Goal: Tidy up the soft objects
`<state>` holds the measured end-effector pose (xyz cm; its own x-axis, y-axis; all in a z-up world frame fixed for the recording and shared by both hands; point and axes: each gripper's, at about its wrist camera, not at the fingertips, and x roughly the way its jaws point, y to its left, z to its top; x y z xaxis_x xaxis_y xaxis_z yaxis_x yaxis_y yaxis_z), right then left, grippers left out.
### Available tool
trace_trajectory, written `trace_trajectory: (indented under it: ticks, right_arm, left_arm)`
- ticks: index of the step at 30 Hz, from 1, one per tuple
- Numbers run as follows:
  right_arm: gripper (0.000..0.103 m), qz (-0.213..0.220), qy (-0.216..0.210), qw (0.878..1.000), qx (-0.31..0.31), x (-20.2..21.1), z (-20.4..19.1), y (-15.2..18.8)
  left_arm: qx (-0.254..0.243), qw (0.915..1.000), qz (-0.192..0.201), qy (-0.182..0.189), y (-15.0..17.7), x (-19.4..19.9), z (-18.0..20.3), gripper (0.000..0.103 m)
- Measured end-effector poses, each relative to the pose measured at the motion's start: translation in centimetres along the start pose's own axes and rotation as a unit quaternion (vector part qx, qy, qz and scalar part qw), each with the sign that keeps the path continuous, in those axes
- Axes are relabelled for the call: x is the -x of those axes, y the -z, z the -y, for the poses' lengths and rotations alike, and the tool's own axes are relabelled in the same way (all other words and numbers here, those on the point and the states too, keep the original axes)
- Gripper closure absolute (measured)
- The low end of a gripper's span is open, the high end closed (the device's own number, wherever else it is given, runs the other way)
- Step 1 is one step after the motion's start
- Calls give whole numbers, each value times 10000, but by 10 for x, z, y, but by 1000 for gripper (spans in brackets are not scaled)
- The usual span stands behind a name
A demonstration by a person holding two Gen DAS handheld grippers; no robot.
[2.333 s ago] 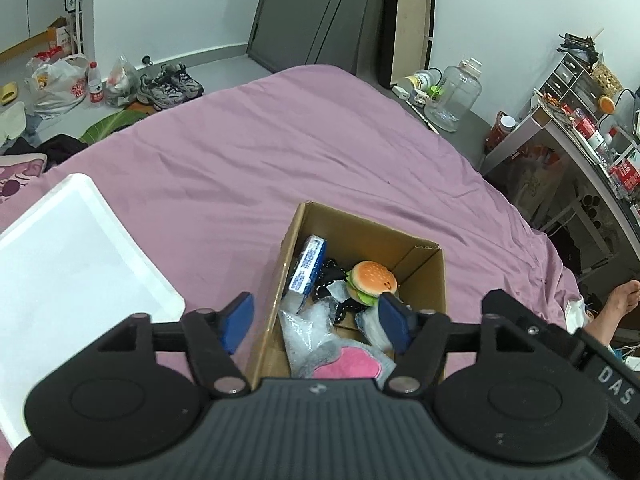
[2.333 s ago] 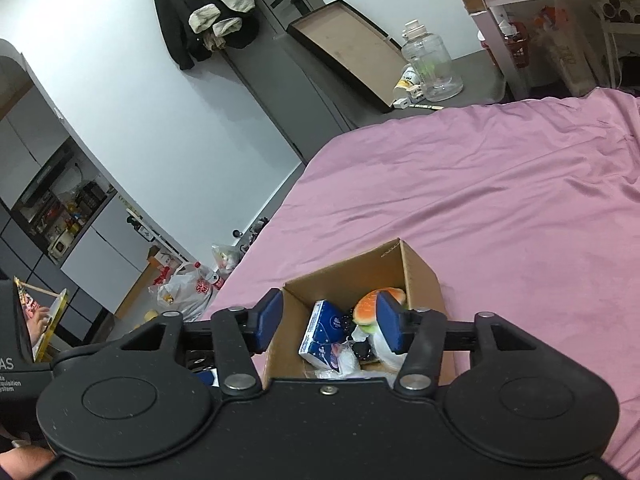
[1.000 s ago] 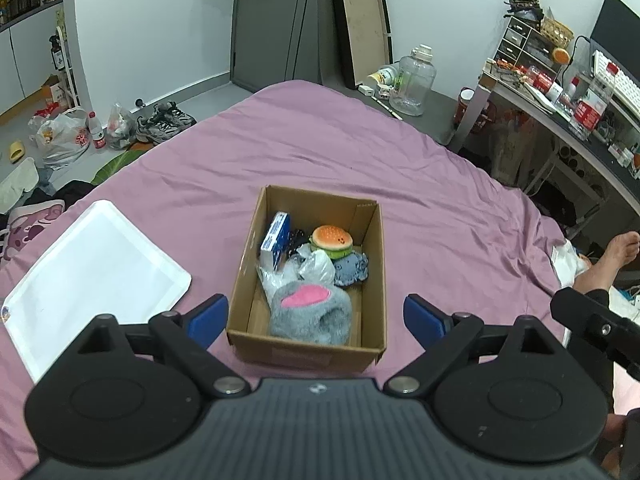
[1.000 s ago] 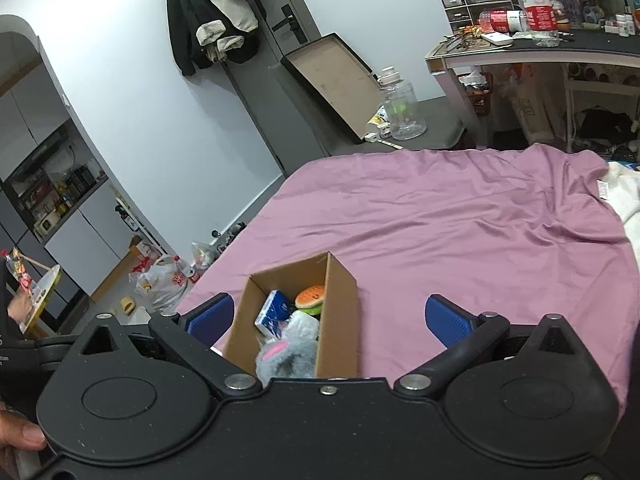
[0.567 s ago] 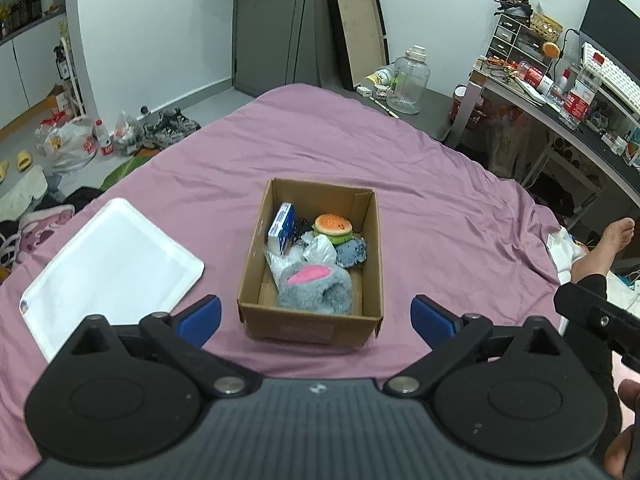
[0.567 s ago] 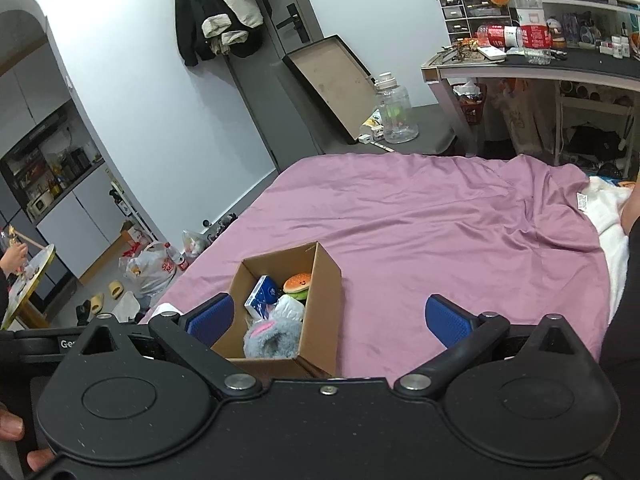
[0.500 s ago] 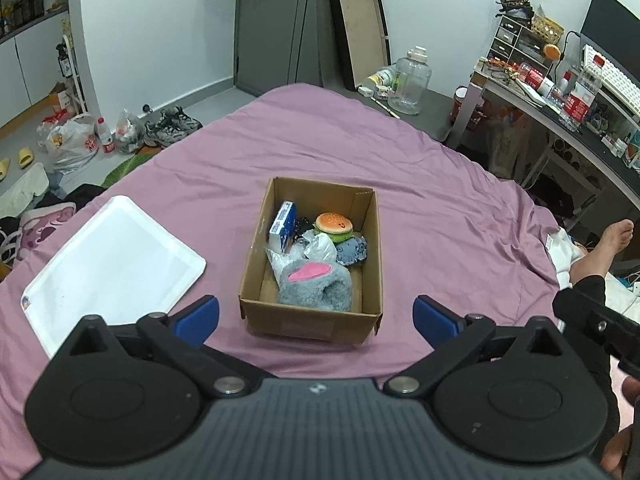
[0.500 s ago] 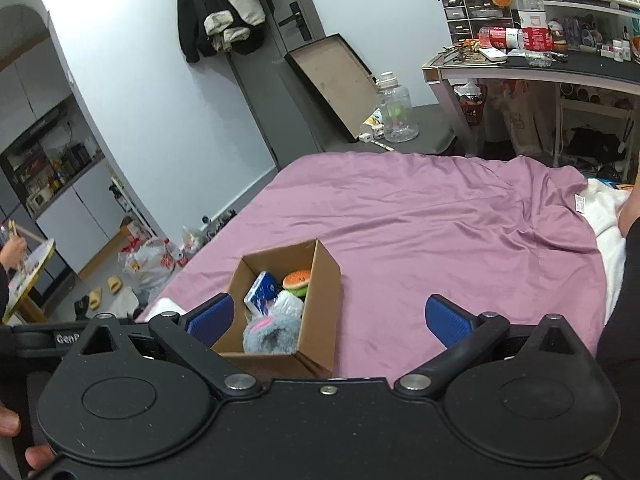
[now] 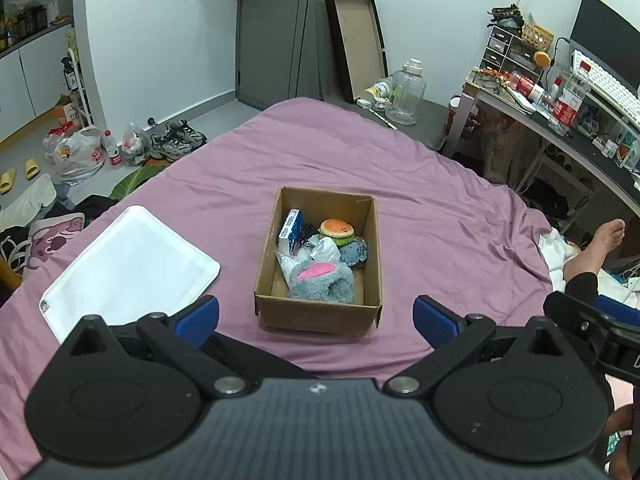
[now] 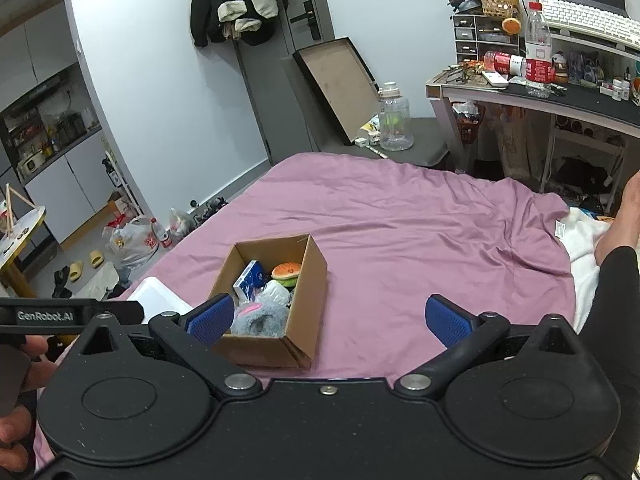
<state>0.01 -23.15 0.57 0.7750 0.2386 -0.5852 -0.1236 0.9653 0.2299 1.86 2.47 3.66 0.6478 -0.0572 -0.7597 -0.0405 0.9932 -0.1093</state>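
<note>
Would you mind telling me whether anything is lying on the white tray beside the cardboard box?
No, the white tray shows only its bare surface in the left wrist view, while the soft items sit inside the cardboard box.

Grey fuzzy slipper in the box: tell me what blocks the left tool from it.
Nothing visible does. The grey fuzzy slipper lies on top at the near end of the open cardboard box, uncovered. The left tool is open and held back from the box, with only its near wall and bare purple bedsheet between.

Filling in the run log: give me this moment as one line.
left gripper: open, empty | right gripper: open, empty | cardboard box: on bed, holds burger toy, grey slipper | white tray: beside box
</note>
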Motion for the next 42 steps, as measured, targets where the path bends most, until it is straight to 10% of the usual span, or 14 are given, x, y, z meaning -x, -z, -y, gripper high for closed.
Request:
trace_trajectory:
  ticks: [42]
  right_arm:
    - [0,-62,61,9999,57,19,4,1]
  left_arm:
    - [-189,9996,205,-63,10,29,6,1]
